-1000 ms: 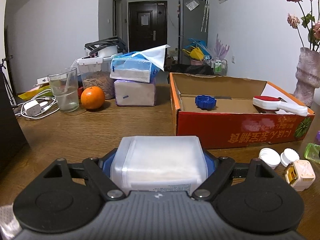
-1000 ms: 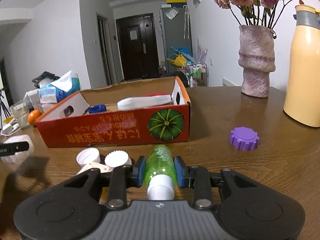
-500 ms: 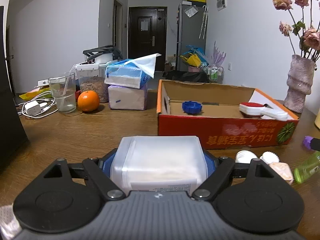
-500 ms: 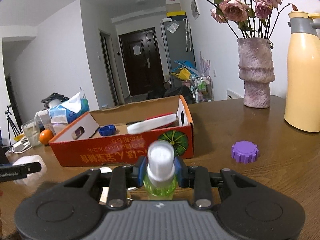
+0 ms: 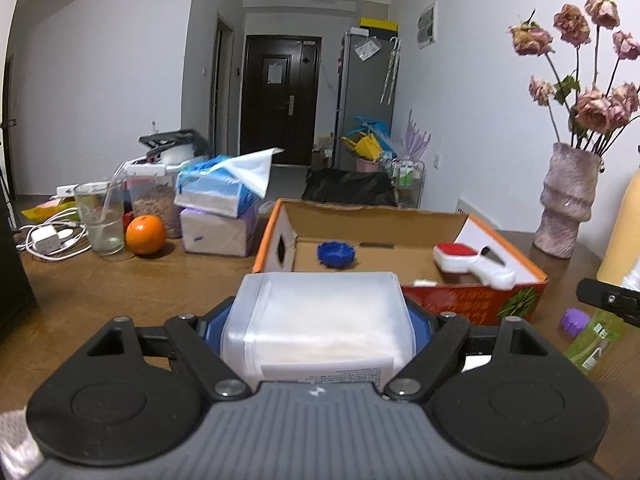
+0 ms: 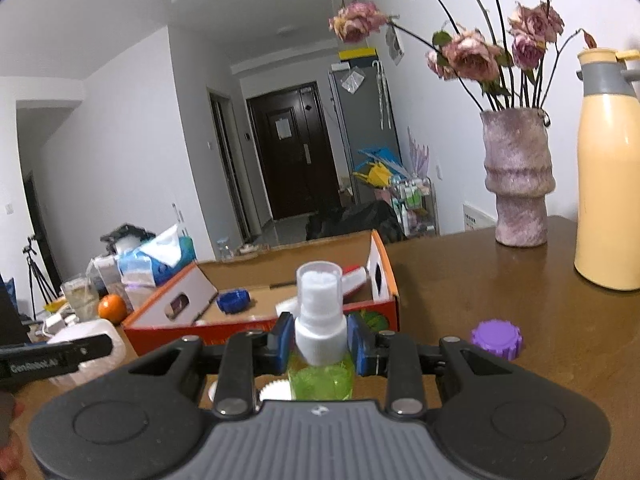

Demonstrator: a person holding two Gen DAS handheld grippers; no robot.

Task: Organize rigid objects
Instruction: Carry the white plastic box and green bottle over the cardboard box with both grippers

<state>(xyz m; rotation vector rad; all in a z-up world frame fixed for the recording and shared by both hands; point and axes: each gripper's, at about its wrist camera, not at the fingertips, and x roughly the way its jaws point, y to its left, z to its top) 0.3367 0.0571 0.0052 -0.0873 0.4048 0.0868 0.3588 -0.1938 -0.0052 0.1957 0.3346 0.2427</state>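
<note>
light: dim, cool, even | edges: fisheye-bent, vignetted | focus: soft

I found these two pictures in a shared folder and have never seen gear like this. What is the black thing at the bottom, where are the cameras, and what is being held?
The black shapes are hand-held two-finger grippers, one in each of a person's hands, each with a camera looking forward along its fingers. One picture is from the left gripper, shut on a translucent white container. The other is from the right gripper, shut on a green spray bottle with a white cap. Both are lifted above a wooden table. On the table stands an open orange cardboard box, which already holds a blue cap and a red-and-white tool. A purple cap lies beside the box.
</note>
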